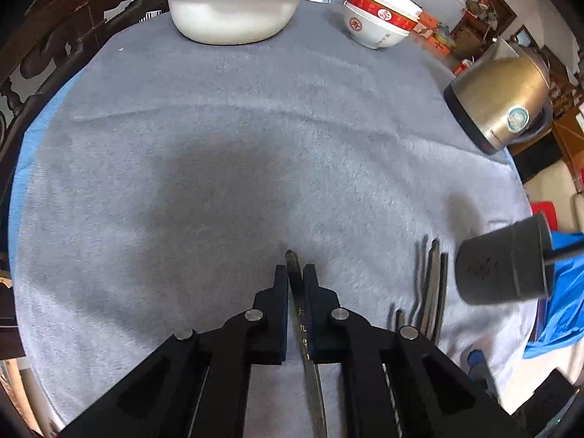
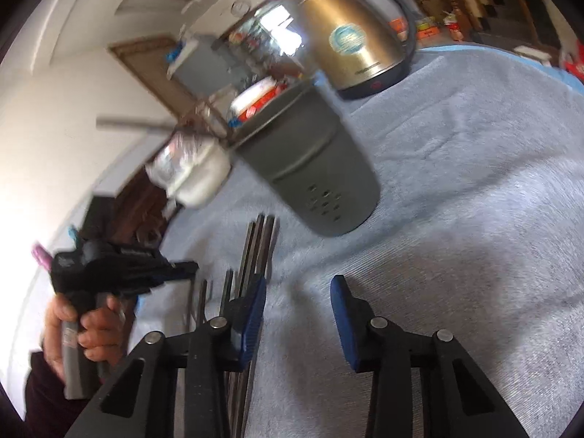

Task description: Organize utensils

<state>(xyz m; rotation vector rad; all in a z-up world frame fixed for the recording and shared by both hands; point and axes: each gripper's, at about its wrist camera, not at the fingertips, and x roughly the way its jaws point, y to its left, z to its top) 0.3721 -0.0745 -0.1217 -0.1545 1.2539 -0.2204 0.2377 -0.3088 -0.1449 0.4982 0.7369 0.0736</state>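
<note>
I see fuzzy matt cloth (image 1: 219, 146), glossy brushed-metal kettle (image 1: 503, 102) at two o'clock, matt plastic holder (image 1: 500, 266).

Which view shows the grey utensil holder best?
Right wrist view: the grey utensil holder sits mid-frame, tilted, with its rim and drain holes visible, though motion-blurred. Left wrist view catches the holder only at the right edge, with something dark at its mouth.

Grey-blue cloth (image 1: 219, 153) covers the counter; gold kettle (image 1: 500, 98) at two o'clock, red-and-white patterned bowls (image 1: 379, 22) at one, dark grey holder (image 1: 503, 262) at three.
</note>
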